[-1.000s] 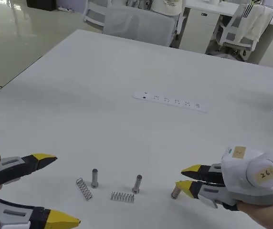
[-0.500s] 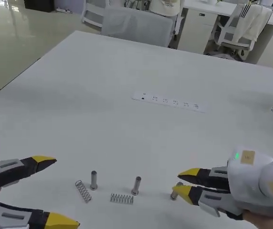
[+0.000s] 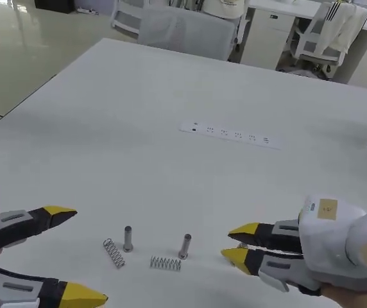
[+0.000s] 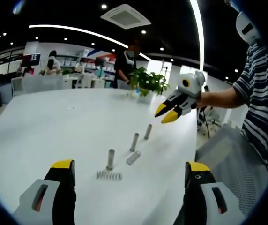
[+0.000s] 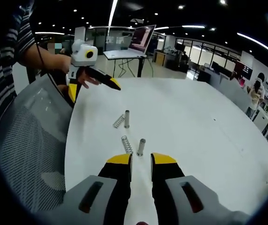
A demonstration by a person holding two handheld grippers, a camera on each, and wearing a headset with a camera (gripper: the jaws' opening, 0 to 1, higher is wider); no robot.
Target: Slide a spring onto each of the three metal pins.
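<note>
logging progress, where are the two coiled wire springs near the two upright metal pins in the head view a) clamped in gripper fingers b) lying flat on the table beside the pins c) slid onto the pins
b: the slanted coiled wire spring and the level coiled wire spring lie flat on the white table, beside the bare left-hand metal pin and middle metal pin.

White table (image 3: 106, 115), power strip (image 3: 230, 136), standing pins (image 3: 128, 238), loose springs (image 3: 165, 262)

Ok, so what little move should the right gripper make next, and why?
Probably ease the right gripper toward the loose spring lying flat beside the middle pin and pinch it. Its fingers look empty and point that way, and that pin stands bare, so this seems the nearest spring to fit.
</note>
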